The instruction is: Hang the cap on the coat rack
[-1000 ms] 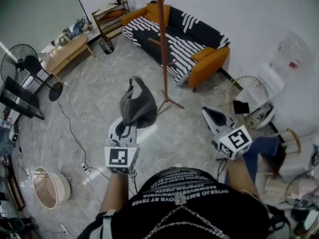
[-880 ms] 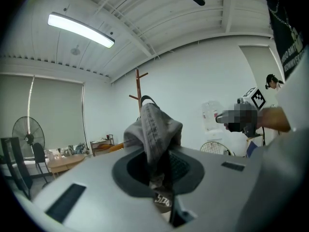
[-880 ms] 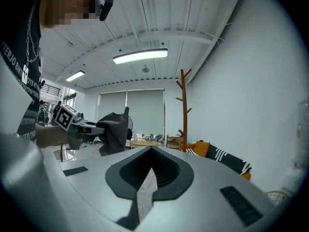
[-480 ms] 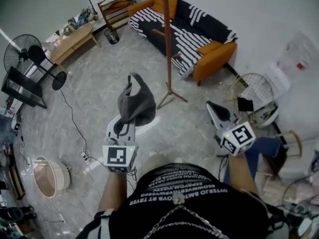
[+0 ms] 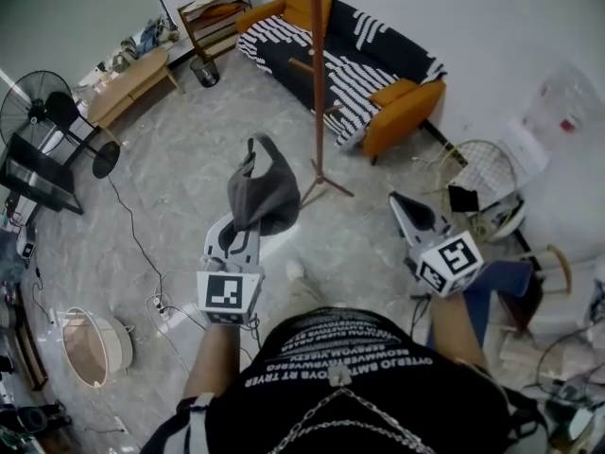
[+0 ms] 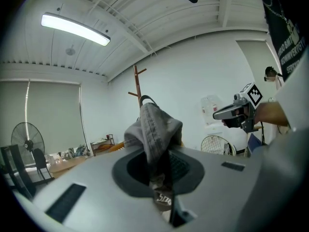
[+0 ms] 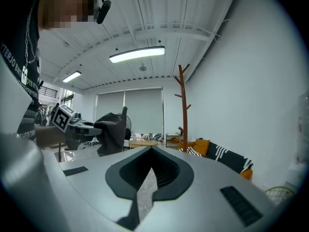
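while the left hand-held gripper (image 5: 248, 227) pinches the grey cap (image 5: 266, 195) by its edge, jaws narrow, cap standing up in the air, the coat rack (image 5: 316, 83) sits ahead and slightly right of it, pole upright, pegs angled up. right hand-held gripper (image 5: 397, 202) closed, empty, right of the pole. cap tag (image 6: 162, 198) print too blurred to read; shirt (image 5: 359, 367) lettering unreadable too.

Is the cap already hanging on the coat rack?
No, the cap is clamped in the left tongs, clearly apart from the coat rack.
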Demonstrator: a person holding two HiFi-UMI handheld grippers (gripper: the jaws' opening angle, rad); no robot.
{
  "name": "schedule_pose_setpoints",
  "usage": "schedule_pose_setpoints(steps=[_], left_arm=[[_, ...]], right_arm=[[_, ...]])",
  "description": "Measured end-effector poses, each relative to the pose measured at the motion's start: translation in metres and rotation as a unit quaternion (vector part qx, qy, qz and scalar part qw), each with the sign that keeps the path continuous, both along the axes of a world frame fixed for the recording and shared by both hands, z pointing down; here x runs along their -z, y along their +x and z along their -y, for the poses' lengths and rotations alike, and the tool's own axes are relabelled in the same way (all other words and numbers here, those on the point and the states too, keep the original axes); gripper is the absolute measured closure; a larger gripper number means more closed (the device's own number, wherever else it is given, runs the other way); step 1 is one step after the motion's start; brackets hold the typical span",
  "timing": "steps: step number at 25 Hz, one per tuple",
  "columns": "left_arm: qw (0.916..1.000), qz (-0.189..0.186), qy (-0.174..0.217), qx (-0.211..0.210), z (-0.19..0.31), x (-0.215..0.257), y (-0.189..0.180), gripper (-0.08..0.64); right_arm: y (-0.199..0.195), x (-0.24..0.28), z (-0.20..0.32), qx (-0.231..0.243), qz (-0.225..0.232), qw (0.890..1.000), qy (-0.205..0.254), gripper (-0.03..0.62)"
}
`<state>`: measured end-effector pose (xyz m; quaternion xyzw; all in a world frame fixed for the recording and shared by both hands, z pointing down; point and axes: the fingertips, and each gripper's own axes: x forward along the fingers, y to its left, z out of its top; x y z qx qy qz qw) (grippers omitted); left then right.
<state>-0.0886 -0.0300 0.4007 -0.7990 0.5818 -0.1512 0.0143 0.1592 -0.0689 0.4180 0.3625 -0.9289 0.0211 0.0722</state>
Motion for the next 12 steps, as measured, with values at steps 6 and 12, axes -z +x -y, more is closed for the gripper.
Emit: schedule_pose_setpoints(steps=[6, 12], left_arm=[[0.9999, -0.004, 0.010, -0.010, 0.026, 0.006, -0.010, 0.535], [0.9999, 0.000, -0.010, -0.002, 0.042, -0.006, -0.030, 0.535]], right_arm=[[-0.015, 0.011, 0.027, 0.000, -0.004, 1.000, 0.012, 0.601], [-0.033, 0.008, 0.049, 0.009, -0.004, 1.000, 0.014, 0.601]])
